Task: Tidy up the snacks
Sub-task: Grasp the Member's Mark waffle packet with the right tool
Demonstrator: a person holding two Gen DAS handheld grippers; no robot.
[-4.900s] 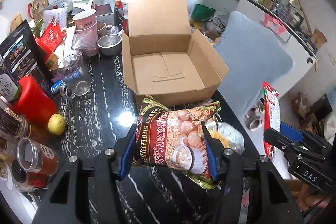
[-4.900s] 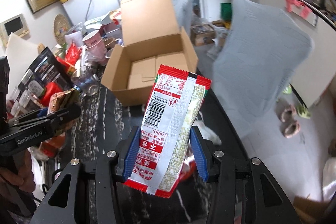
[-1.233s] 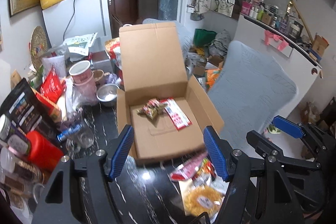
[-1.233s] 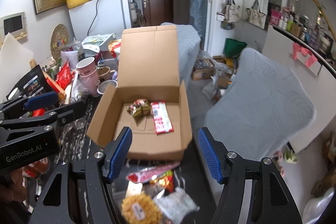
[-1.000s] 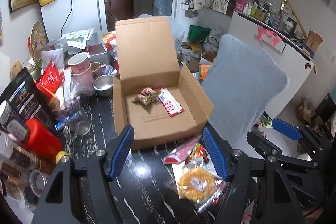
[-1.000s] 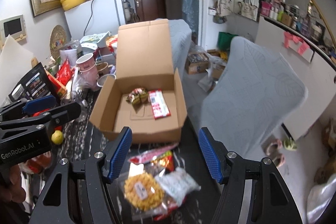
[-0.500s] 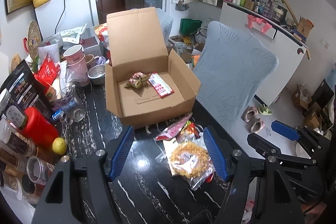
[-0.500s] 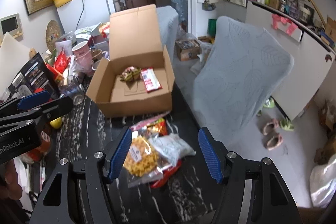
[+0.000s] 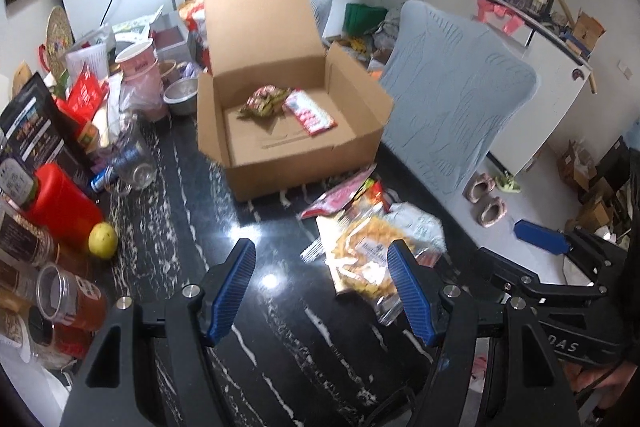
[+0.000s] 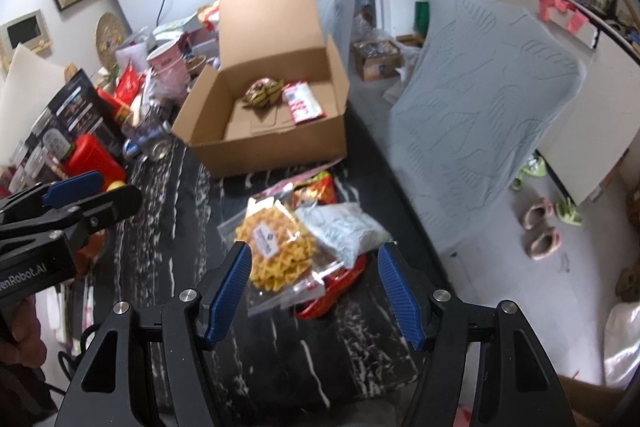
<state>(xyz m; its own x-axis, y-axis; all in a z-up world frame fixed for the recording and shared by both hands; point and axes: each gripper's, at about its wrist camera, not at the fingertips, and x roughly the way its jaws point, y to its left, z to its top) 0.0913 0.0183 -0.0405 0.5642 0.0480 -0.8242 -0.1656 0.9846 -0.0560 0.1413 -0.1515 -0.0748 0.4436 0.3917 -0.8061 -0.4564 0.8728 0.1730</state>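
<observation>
With both hand-held grippers spread wide and empty, I see the snack pile (image 10: 304,243) on the counter (image 10: 240,347) before the box (image 10: 276,143), lying just ahead of my right hand-held gripper (image 10: 314,285), the nearer one.

in the right wrist view, the black body of the left gripper (image 10: 68,195) at the left edge carries white letters that read "enrobot.ai", the first letter cut off by the frame. in the left wrist view, the right gripper (image 9: 560,259) carries the white letters "das" on its black body. the snack packet labels are too blurred to read.
</observation>
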